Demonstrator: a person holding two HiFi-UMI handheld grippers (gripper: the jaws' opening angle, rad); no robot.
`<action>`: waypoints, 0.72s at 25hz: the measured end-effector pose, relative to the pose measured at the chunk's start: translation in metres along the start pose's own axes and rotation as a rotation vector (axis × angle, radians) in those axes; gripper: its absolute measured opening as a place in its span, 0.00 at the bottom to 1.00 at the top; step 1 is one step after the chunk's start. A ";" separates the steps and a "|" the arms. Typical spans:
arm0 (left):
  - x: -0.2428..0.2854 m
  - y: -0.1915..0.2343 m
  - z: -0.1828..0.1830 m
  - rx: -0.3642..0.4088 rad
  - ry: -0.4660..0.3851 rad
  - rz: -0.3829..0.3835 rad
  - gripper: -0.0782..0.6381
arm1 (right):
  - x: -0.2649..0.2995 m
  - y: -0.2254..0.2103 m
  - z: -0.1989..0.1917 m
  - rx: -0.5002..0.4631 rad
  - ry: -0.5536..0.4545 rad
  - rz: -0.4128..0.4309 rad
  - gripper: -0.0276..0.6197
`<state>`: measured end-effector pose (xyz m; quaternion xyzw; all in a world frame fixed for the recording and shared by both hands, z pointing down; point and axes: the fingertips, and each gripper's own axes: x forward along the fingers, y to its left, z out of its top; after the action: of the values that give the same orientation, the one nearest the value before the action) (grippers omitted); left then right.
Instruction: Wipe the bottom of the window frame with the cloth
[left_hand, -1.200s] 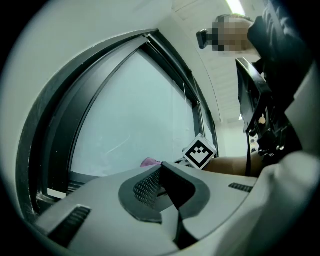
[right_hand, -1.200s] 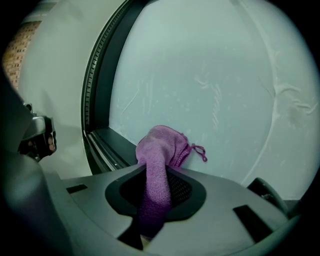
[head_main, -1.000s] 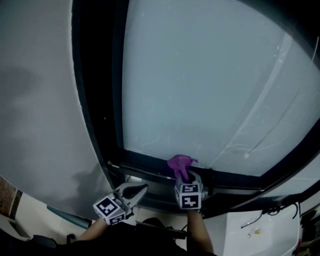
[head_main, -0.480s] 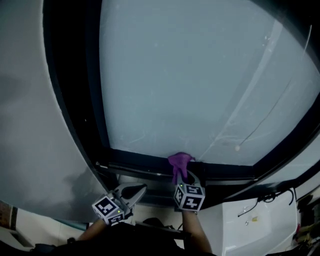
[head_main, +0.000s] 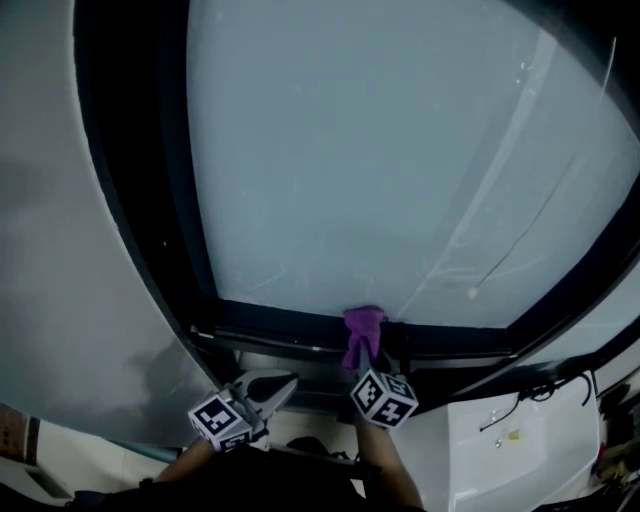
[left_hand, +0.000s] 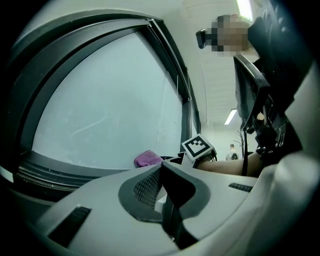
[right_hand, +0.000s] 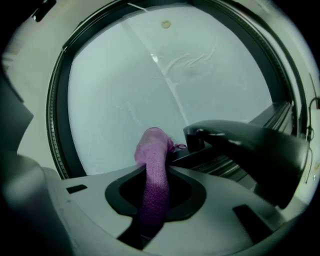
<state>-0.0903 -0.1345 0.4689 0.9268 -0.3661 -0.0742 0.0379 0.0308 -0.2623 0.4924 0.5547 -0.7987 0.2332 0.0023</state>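
Observation:
A purple cloth (head_main: 362, 333) (right_hand: 152, 172) (left_hand: 147, 158) is pinched in my right gripper (head_main: 363, 362), which is shut on it. The cloth's free end rests on the black bottom rail of the window frame (head_main: 280, 327), at the foot of the glass pane (head_main: 370, 150). In the right gripper view the cloth stands up between the jaws against the glass, with the black window handle (right_hand: 240, 145) just to its right. My left gripper (head_main: 280, 385) hangs lower left of the rail, shut, with nothing in it. Its marker cube (head_main: 217, 419) shows below.
The dark left upright of the window frame (head_main: 130, 170) meets a grey wall (head_main: 50, 250). A white ledge (head_main: 500, 450) with a cable lies at the lower right. The track grooves (left_hand: 40, 172) run under the pane.
The view has shifted, so the window sits further left in the picture. The cloth and right gripper stay on the bottom rail, hardly moved. The left gripper holds its place.

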 end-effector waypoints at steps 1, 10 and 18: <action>-0.001 0.001 -0.001 -0.001 0.002 0.005 0.11 | 0.000 -0.002 0.000 0.033 -0.006 0.006 0.16; 0.006 -0.007 -0.002 0.007 0.018 0.001 0.11 | -0.013 -0.012 -0.001 0.070 -0.039 0.012 0.16; 0.023 -0.023 -0.012 0.012 0.047 -0.028 0.11 | -0.029 -0.042 -0.002 0.073 -0.062 -0.013 0.16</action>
<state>-0.0561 -0.1334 0.4748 0.9336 -0.3525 -0.0509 0.0396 0.0783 -0.2470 0.5021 0.5664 -0.7858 0.2449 -0.0413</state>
